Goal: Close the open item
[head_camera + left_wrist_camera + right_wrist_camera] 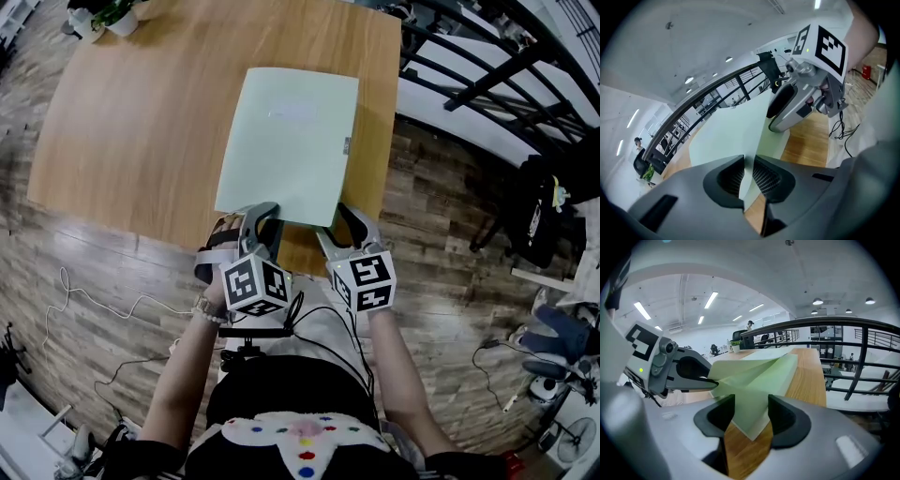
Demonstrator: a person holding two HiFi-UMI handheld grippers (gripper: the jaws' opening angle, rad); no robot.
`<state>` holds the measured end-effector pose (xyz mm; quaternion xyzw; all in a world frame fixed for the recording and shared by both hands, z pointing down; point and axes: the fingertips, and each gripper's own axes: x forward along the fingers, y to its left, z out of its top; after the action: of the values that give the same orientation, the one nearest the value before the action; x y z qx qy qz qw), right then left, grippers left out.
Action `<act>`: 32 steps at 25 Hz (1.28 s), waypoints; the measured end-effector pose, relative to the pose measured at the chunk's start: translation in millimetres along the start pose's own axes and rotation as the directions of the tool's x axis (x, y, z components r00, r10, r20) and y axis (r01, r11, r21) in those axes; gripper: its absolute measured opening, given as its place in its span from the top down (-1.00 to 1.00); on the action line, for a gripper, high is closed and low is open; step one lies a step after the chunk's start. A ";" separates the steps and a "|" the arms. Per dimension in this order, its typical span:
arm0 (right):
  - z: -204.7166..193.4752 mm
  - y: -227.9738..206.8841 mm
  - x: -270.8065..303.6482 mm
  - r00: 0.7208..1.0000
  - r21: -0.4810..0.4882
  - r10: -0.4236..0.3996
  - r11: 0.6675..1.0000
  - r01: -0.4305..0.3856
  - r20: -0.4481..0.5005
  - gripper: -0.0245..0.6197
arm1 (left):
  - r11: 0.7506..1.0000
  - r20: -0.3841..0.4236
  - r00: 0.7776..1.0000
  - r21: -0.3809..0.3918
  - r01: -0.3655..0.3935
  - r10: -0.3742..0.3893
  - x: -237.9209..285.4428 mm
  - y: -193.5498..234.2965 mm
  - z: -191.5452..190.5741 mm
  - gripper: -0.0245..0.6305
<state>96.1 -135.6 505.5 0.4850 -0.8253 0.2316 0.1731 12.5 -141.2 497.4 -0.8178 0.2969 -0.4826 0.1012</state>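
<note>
A pale green folder (286, 141) lies on the wooden table (141, 122), reaching to its near edge. Its top cover (740, 369) stands a little raised at the near left corner. My left gripper (262, 217) is at that corner. In the left gripper view the thin cover (731, 136) runs slantwise through the narrow gap of the left gripper (749, 180), and neither pad presses flat on it. My right gripper (336, 225) is at the near right corner. In its own view the right gripper (751, 416) stands open, with the cover's corner loose between the jaws.
A potted plant (103, 14) stands at the table's far left corner. A dark railing (487, 66) runs along the right, beyond the table's edge. Cables (94, 300) trail over the wood floor at the near left. Dark gear (539, 211) stands on the floor at the right.
</note>
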 end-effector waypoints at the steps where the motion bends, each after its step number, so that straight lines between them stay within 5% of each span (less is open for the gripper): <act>1: -1.1 -0.4 -1.6 1.000 -0.001 0.008 1.000 -0.008 -0.004 0.25 | 1.000 -0.009 1.000 0.023 -0.004 0.005 1.2 -1.4 -0.2 0.77; 9: 8.5 -31.9 -25.3 0.998 0.005 -0.052 0.999 0.052 0.029 0.28 | 0.994 -0.044 0.999 0.109 -0.027 0.031 6.2 -6.0 -2.4 0.76; 14: 41.3 -64.9 -36.4 0.983 0.018 -0.142 0.990 0.141 0.115 0.90 | 0.991 -0.054 0.998 0.130 -0.026 0.034 4.5 -5.2 -1.9 0.76; 22: 88.3 -78.0 -4.1 0.977 -0.040 -0.088 0.994 0.098 0.196 0.90 | 0.984 -0.079 0.997 0.176 -0.009 0.024 5.0 -4.5 -3.0 0.77; 32: 87.9 -79.7 58.9 0.996 -0.145 -0.035 0.988 0.046 0.081 0.90 | 0.977 -0.091 0.996 0.210 0.022 -0.003 6.3 -6.7 -1.4 0.76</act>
<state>133.3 -260.0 479.4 0.4965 -0.8362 0.1476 0.1803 16.1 -139.3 505.7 -0.7817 0.2432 -0.5482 0.1708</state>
